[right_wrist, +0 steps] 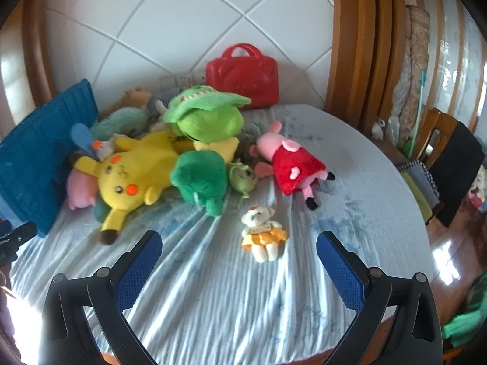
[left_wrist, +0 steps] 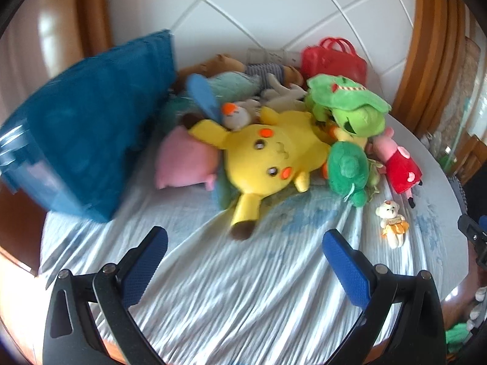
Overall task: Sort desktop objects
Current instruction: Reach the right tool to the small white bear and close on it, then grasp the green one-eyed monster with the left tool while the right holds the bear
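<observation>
Both fisheye views looked forward and down over the cloth-covered bench (left_wrist: 243, 289) from its near edge toward the tiled wall (right_wrist: 152, 30). The left view sat further left, nearer the blue bin (left_wrist: 85, 140). Both shared the yellow plush (left_wrist: 271, 155) and red bag (right_wrist: 243, 74).

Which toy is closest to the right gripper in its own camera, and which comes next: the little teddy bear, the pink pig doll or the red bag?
1. Little teddy bear, lying alone just ahead of the right gripper.
2. Pink pig doll, farther back, slightly right.
3. Red bag, farthest, standing against the tiled wall.
</observation>
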